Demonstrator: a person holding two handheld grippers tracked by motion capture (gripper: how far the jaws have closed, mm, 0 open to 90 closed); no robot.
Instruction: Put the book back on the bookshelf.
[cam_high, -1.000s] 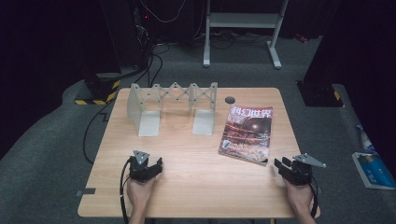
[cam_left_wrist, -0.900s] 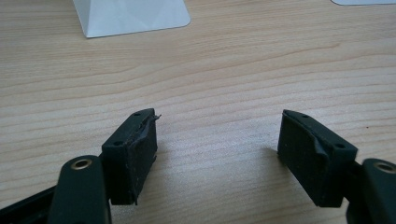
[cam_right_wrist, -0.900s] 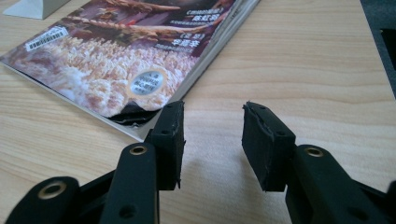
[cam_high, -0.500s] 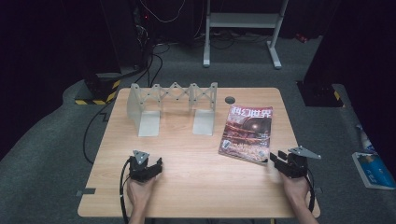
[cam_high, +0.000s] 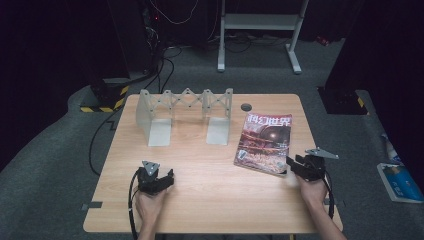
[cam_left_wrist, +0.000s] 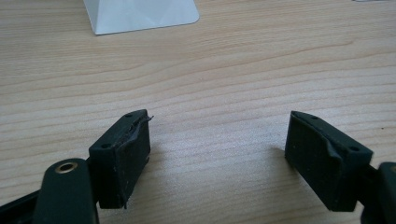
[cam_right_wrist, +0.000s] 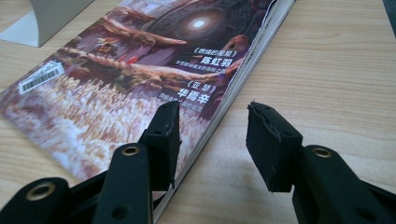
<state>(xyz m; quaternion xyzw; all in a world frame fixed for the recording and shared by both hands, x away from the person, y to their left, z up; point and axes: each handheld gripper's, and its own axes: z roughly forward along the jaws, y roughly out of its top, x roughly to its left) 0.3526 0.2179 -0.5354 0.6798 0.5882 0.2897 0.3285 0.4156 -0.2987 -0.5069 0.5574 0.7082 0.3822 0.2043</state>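
Wooden surface (cam_high: 210, 165) | right gripper (cam_high: 294, 164) has edged up to glossy red-covered magazine's (cam_high: 264, 142) near corner, fingers (cam_right_wrist: 163, 133) just widened, straddling its spine | left gripper (cam_high: 156, 177) unmoved, fingers (cam_left_wrist: 123, 156) just parted wider, empty

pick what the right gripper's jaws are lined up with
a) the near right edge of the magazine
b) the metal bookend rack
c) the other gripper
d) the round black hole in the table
a: in the right gripper view the right gripper stands open with one jaw over the cover and the other over bare table, straddling the edge of the magazine; nothing is gripped yet.
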